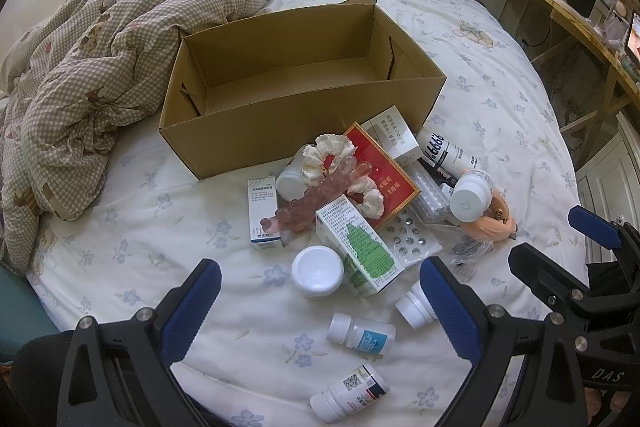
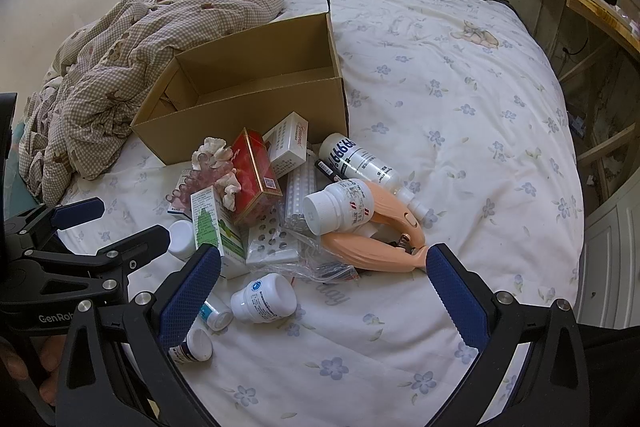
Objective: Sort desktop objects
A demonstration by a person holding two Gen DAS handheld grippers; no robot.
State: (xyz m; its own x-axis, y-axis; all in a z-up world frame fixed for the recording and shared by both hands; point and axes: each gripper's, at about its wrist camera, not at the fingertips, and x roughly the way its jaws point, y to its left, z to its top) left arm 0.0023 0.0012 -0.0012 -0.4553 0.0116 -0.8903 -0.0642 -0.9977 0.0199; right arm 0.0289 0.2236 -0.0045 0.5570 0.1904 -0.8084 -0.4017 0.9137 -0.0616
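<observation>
Two grippers hang wide open over a flower-printed bed sheet (image 1: pixel 140 259) as I look down along their blue-padded fingers, neither one holding anything. My left gripper (image 1: pixel 320 307) hovers above a scatter of small white pill bottles: one with a blue label (image 1: pixel 362 337) lies on its side between the fingers, another with a QR code (image 1: pixel 350 393) lies nearer the camera, and a third (image 1: pixel 414 305) lies partly behind the right-hand pad. Just beyond the fingertips sits a round white jar (image 1: pixel 318 271), touching a white carton with a green print (image 1: pixel 360 247).

My right gripper (image 2: pixel 324 291) frames a white bottle with a blue logo (image 2: pixel 264 299) lying on its side, with a peach-coloured hand grip tool (image 2: pixel 384 239) near the right fingertip. A larger white bottle (image 2: pixel 338 207) rests across that tool.

The heap continues behind: a red box (image 1: pixel 384 179) tilted among a white scrunchie (image 1: pixel 328 157), a pink translucent beaded piece (image 1: pixel 312 203), a white carton (image 1: pixel 394 137), a spray bottle printed 99.9% (image 2: pixel 360 157) and a foil blister sheet (image 1: pixel 408 239). An open cardboard box (image 1: pixel 296 115), its floor bare, stands just behind the heap. A crumpled checked duvet (image 1: pixel 92 79) lies to the box's left.
</observation>
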